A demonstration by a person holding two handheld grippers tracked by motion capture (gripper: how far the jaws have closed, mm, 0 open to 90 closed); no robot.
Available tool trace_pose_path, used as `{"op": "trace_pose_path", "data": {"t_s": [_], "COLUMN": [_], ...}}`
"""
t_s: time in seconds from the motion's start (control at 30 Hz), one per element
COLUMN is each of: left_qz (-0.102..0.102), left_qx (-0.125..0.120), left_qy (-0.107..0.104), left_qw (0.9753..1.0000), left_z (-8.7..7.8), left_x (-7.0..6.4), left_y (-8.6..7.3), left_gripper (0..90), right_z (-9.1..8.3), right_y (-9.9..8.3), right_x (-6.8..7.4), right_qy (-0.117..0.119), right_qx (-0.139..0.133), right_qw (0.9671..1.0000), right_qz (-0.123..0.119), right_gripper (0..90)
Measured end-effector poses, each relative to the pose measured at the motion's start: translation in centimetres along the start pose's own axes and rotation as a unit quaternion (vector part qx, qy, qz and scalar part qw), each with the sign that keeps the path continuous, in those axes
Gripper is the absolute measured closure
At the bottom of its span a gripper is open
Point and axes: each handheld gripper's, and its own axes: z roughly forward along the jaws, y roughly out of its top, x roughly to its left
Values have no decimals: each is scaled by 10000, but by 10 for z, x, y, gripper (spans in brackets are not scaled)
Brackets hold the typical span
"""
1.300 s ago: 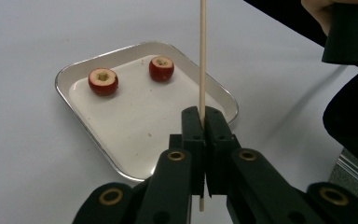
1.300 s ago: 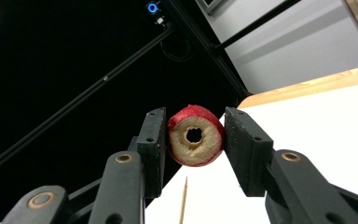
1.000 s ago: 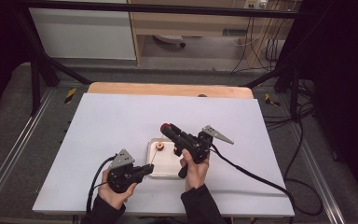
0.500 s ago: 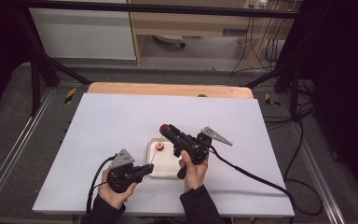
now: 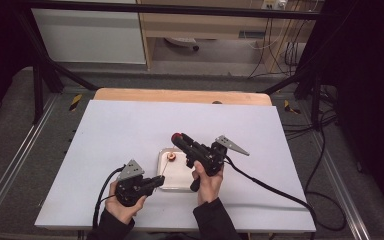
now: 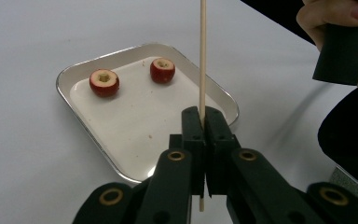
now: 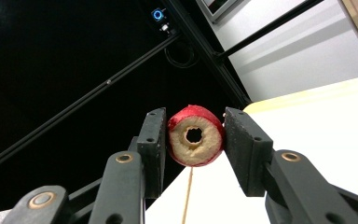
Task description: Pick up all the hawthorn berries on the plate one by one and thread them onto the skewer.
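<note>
left gripper: jaws clamped on a thin wooden skewer, held upright over the near edge of the metal tray | right gripper: clamped on a cored red fruit, raised above the table | tray: two more cored fruits at its far end

Tray is lying on the table, near the person's edge, between the two grippers. Left gripper is sitting just left of the tray, clamping an upright skewer at the tray's near edge. In the left gripper view, two cored fruits are lying side by side in the tray's far end, apart from each other. Right gripper is hanging over the tray's far right corner, gripping a third cored fruit above the table.
</note>
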Motion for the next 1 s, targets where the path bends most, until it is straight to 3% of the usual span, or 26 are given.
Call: {"op": "trace_pose_path", "data": {"t_s": [1.0], "left_qz": [-39], "left_qx": [-27], "left_qy": [36], "left_qw": [10000], "left_z": [-1], "left_x": [1], "left_y": [1], "left_gripper": [882], "right_z": [1], "right_y": [-2], "right_x": [-2], "right_qy": [17], "right_qx": [113], "right_qw": [9999], "right_qz": [9], "right_gripper": [607]}}
